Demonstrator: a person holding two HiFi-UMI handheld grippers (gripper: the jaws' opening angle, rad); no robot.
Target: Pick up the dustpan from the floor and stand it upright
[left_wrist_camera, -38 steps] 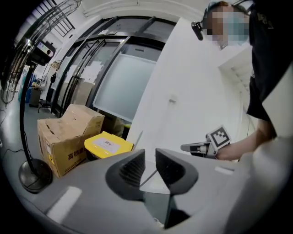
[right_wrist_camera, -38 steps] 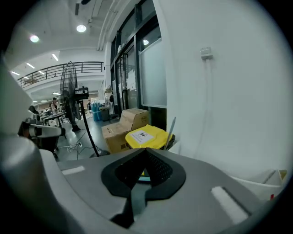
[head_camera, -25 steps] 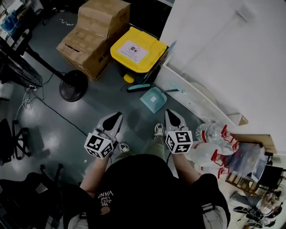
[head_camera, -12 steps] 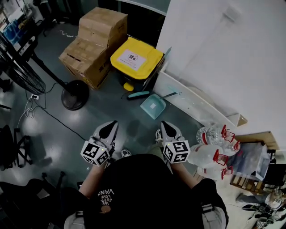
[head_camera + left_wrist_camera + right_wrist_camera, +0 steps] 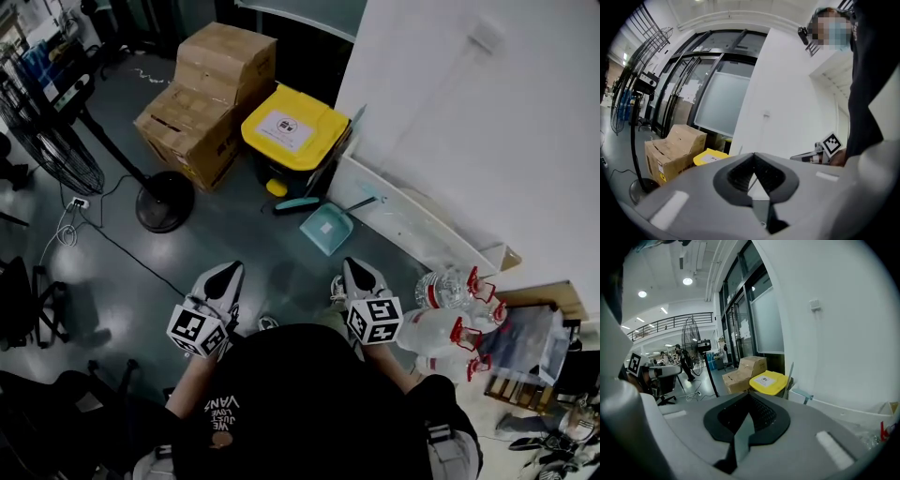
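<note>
The teal dustpan point(image 5: 325, 228) lies flat on the dark floor by the foot of the white wall, its handle pointing up and right. My left gripper point(image 5: 228, 270) hangs well short of it, at its lower left. My right gripper point(image 5: 355, 265) is closer, just below the pan, and apart from it. Both are held over the floor in front of the person's body. The left gripper view shows its jaws point(image 5: 753, 158) shut with nothing between them. The right gripper's jaws point(image 5: 749, 398) are likewise shut and empty. The jaws hide the dustpan in both gripper views.
A teal brush point(image 5: 294, 203) lies just left of the pan, below a yellow-lidded bin point(image 5: 293, 129). Stacked cardboard boxes point(image 5: 206, 89) and a standing fan's round base point(image 5: 164, 201) are further left. Large water bottles point(image 5: 450, 309) stand at the right. The person's shoes are under the grippers.
Both grippers have dropped a little lower in the head view, nearer the body. The whole view has shifted slightly. The dustpan lies as before.
</note>
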